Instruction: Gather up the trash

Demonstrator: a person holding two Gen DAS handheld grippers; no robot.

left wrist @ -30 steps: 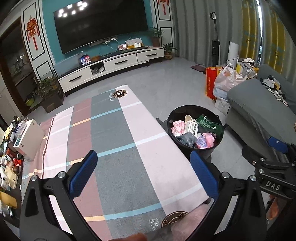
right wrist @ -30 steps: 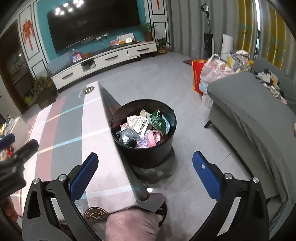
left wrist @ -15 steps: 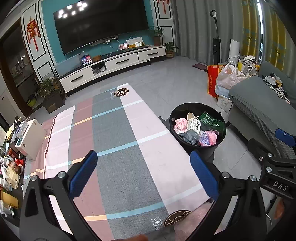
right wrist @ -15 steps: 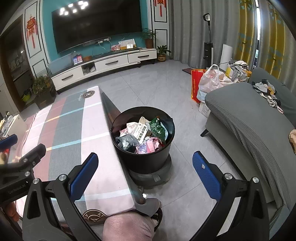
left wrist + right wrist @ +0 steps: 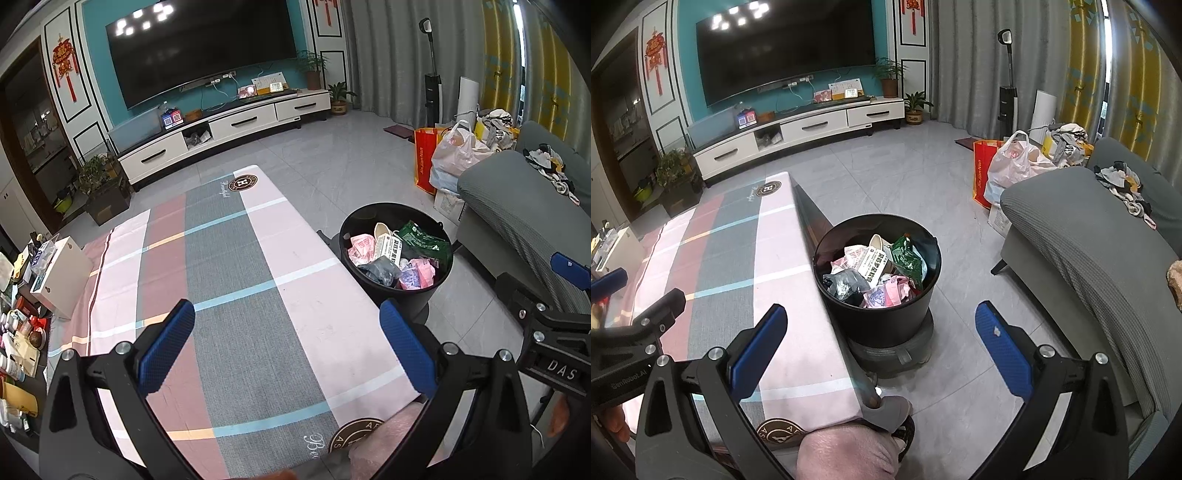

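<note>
Trash point(image 5: 877, 275), a loose heap of wrappers, bags and a carton, fills the black bin point(image 5: 886, 321) on the floor just beside the tabletop point(image 5: 236, 280). Such pieces likely handle light, soft and crinkly; pinch a raised fold. Left gripper point(image 5: 286, 347) and right gripper point(image 5: 881, 349) hang released, fingers spread, holding nothing. Open floor lies between bin and sofa point(image 5: 1089, 240).
</note>
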